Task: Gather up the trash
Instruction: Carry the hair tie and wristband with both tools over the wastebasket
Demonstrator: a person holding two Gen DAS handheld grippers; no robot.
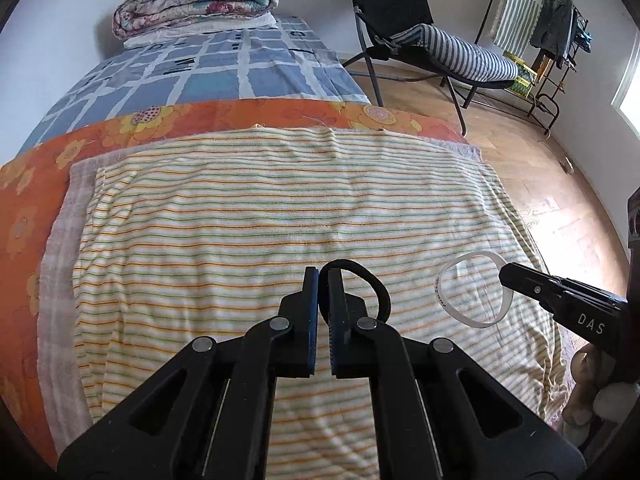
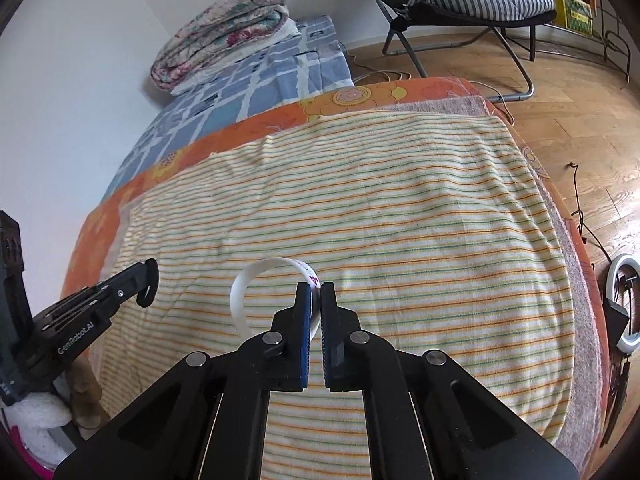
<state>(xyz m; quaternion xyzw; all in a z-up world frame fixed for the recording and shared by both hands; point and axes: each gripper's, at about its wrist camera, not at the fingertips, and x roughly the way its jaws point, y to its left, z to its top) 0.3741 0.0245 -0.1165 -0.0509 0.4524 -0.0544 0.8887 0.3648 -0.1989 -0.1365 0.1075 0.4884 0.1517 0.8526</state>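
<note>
My left gripper [image 1: 323, 276] is shut on a black elastic hair band [image 1: 376, 288], whose loop hangs to the right of the fingers above the striped towel [image 1: 260, 220]. My right gripper [image 2: 316, 292] is shut on a white wristband [image 2: 244, 292] with small printed marks, held above the same towel [image 2: 400, 220]. In the left wrist view the right gripper [image 1: 505, 272] comes in from the right with the white wristband [image 1: 472, 296]. In the right wrist view the left gripper [image 2: 149, 280] comes in from the left with the black band [image 2: 145, 298].
The towel lies on an orange flowered sheet [image 1: 32, 184] over a bed with a blue checked cover [image 1: 200, 68] and folded quilts [image 1: 200, 0]. A black folding chair [image 1: 392, 12] with a striped cushion, a clothes rack [image 1: 560, 40] and a ring light [image 2: 626, 304] stand on the wooden floor.
</note>
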